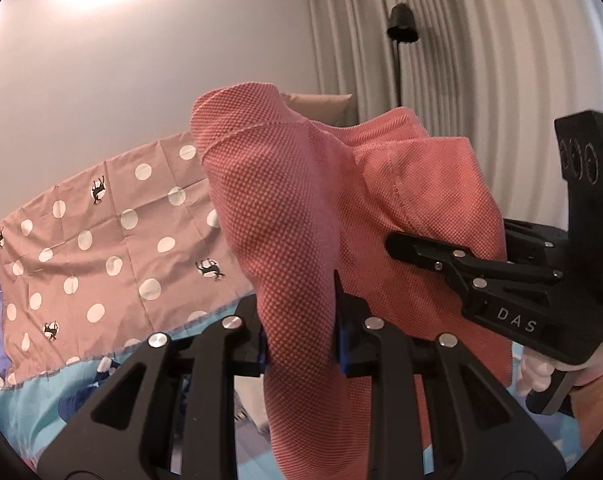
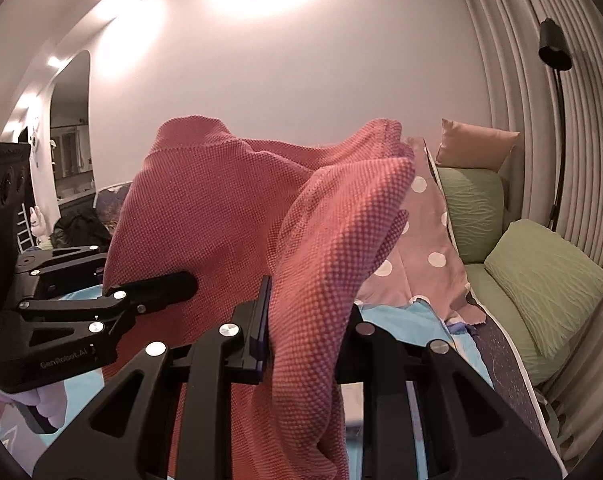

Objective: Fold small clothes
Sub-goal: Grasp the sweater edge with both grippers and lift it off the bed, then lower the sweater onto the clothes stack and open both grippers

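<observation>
1. A coral-pink knit garment (image 1: 301, 208) hangs in the air above the bed, held up by both grippers; it touches no surface that can be seen.
2. The left gripper (image 1: 301, 344) is clamped on a bunched fold of the garment, its blue-edged pads pressing the cloth from either side.
3. The right gripper (image 2: 305, 332) is likewise clamped on a fold of the same garment (image 2: 229, 216).
4. The cloth's long axis runs roughly left to right between the two grips, sagging in the middle, with loose ends draping down toward the near edge. Which end is neck or hem cannot be told.
5. The left wrist view alone shows a pink polka-dot sheet (image 1: 101, 240) spread wide on the left, with small dark animal prints, and the other gripper at the right, held by a white-gloved hand (image 1: 537, 372).
6. The right wrist view alone shows green cushions (image 2: 541, 280) and a tan pillow (image 2: 477, 144) far right, a black floor lamp (image 2: 555, 46) by the curtain (image 2: 513, 80), and an arched doorway (image 2: 71, 128) far left.
7. A light-blue bedcover (image 2: 405, 316) lies beneath the garment.
</observation>
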### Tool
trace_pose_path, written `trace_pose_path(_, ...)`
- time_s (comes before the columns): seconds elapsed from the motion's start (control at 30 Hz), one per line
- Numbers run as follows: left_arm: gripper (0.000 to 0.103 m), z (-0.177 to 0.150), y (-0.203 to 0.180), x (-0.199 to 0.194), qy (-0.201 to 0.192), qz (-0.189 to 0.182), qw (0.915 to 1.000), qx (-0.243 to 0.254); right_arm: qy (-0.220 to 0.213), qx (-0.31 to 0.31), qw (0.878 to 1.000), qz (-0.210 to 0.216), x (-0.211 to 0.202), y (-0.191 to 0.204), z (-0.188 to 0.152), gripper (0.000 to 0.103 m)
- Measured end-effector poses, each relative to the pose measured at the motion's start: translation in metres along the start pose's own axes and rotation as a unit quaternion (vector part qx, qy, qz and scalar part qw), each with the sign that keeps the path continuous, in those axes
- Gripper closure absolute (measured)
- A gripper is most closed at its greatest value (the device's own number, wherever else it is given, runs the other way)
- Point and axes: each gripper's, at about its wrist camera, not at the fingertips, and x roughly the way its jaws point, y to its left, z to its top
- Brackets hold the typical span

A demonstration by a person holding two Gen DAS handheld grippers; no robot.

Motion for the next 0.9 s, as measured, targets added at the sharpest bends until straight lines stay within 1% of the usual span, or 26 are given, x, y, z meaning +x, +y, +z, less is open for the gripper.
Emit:
trace_pose_path(0.2, 0.078, -0.01, 0.032, 0.074, 0.032, 0.014, 0.9992, -0.022, 0.038, 0.004, 0.999, -0.009, 0.078, -0.014, -0.006, 0.081)
trace_pose_path(0.33, 0.078, -0.024, 0.057, 0.126, 0.055, 0.034, 0.9975, -0.028, 0.062, 0.001, 0.998, -0.017, 0.134, -0.017, -0.017, 0.081)
trace_pose_path(0.4, 0.076, -0.034, 0.071, 0.154, 0.067, 0.045, 0.9962, -0.031, 0.072, 0.004, 0.997, -0.025, 0.168, -0.022, -0.028, 0.081)
trace_pose_path(0.43, 0.067, -0.044, 0.08, 0.173, 0.085, 0.052, 0.9942, -0.04, 0.092, 0.004, 0.995, -0.044, 0.186, -0.024, -0.037, 0.077)
trace_pose_path(0.47, 0.051, -0.054, 0.086, 0.189, 0.109, 0.065, 0.9907, -0.048, 0.118, 0.007, 0.991, -0.065, 0.201, -0.028, -0.046, 0.065)
trace_pose_path(0.5, 0.044, -0.067, 0.092, 0.205, 0.138, 0.089, 0.9851, -0.053, 0.163, 0.012, 0.981, -0.102, 0.223, -0.034, -0.064, 0.063)
trace_pose_path(0.53, 0.045, -0.084, 0.098, 0.221, 0.168, 0.114, 0.9777, -0.053, 0.184, 0.013, 0.976, -0.12, 0.233, -0.037, -0.075, 0.063)
trace_pose_path(0.57, 0.047, -0.107, 0.103, 0.236, 0.207, 0.135, 0.9679, -0.047, 0.2, 0.011, 0.97, -0.136, 0.24, -0.041, -0.09, 0.063)
trace_pose_path(0.6, 0.048, -0.128, 0.104, 0.246, 0.234, 0.139, 0.9614, -0.038, 0.213, 0.01, 0.967, -0.143, 0.243, -0.043, -0.104, 0.063)
trace_pose_path(0.63, 0.049, -0.145, 0.103, 0.25, 0.243, 0.138, 0.9599, -0.025, 0.228, 0.012, 0.964, -0.137, 0.245, -0.045, -0.12, 0.063)
trace_pose_path(0.67, 0.049, -0.154, 0.102, 0.248, 0.238, 0.138, 0.9612, -0.018, 0.231, 0.015, 0.964, -0.127, 0.241, -0.047, -0.134, 0.062)
trace_pose_path(0.73, 0.049, -0.165, 0.097, 0.236, 0.211, 0.132, 0.9685, -0.013, 0.215, 0.028, 0.969, -0.118, 0.231, -0.049, -0.144, 0.058)
trace_pose_path(0.8, 0.054, -0.169, 0.093, 0.227, 0.21, 0.132, 0.9687, -0.014, 0.213, 0.058, 0.969, -0.109, 0.219, -0.054, -0.149, 0.057)
trace_pose_path(0.83, 0.054, -0.169, 0.089, 0.223, 0.211, 0.132, 0.9685, -0.012, 0.214, 0.065, 0.969, -0.108, 0.218, -0.063, -0.149, 0.057)
trace_pose_path(0.9, 0.055, -0.168, 0.082, 0.214, 0.209, 0.136, 0.9683, 0.008, 0.214, 0.058, 0.969, -0.114, 0.209, -0.057, -0.15, 0.057)
